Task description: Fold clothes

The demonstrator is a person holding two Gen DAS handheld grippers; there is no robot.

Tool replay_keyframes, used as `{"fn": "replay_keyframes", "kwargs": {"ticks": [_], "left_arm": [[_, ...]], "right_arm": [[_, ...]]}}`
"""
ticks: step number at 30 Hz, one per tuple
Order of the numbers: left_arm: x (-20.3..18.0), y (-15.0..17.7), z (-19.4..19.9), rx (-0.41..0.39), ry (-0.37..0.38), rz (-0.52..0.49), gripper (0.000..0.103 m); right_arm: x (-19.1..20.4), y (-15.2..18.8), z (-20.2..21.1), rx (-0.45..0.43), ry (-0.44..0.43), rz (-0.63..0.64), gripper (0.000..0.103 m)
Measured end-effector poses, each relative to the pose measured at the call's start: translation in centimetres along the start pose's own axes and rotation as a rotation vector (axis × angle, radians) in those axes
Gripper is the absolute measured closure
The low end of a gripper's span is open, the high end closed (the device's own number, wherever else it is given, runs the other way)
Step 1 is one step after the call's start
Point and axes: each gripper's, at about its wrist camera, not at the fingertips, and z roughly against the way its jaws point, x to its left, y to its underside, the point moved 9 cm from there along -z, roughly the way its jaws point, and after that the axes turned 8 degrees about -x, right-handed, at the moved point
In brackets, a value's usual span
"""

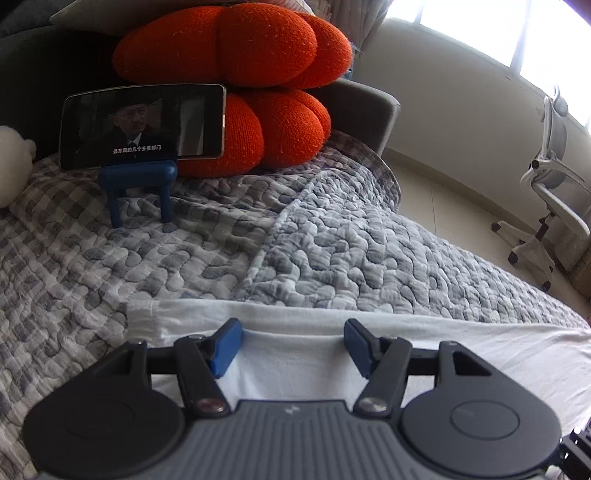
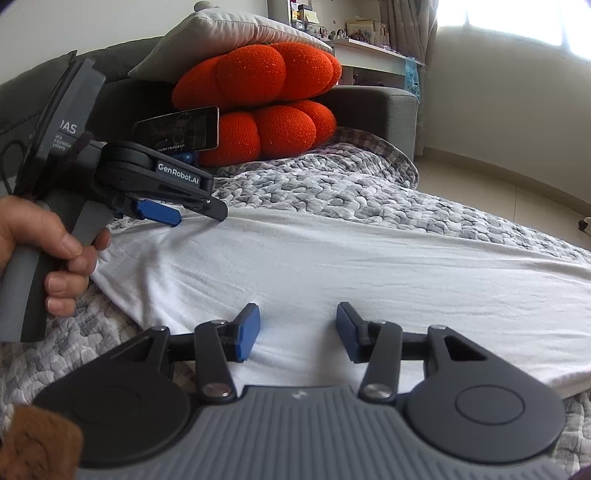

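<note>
My two tools, left tool [image 1: 293, 345] and right tool [image 2: 298, 330], hang open and empty over one white garment [image 2: 332, 266]; only the right view shows my hand [image 2: 48, 254].

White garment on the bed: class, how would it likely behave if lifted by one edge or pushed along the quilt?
The white garment lies thin, flat and softly wrinkled, so it would probably droop limply if lifted. Pushed, it would likely bunch rather than slide, since the quilt looks bumpy. It seems light.

Light: daylight from blown-out bright glass window [image 1: 517, 33], upper right | Shadows: soft | Focus: sharp mid-frame | Distortion: fisheye bending, dark vignetted corners.
</note>
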Motion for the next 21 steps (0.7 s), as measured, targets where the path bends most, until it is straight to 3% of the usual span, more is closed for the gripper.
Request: {"fn": "replay_keyframes", "kwargs": {"ticks": [4,8,13,21], "left_arm": [[0.0,-0.4,1.5,-0.038,-0.001,0.022,0.040],[-1.8,-0.1,3.5,-0.065,0.028,-0.037,0.040],[-4.2,1.4,3.8,-0.029,0.037,-0.150,0.040],[-4.8,2.9,2.7,0.055,-0.038,-0.149,0.039]], "right_arm": [[-0.1,0.0,0.1,-0.005,-0.003,-0.014,0.053],[-0.5,-0.1,0.5,-0.018,-0.011,-0.053,0.053],[-1.4,-0.2,1.2,-0.038,-0.032,-0.150,0.053],[-1.0,0.1,1.6,-0.022,0.033,-0.112,0.051]]}}
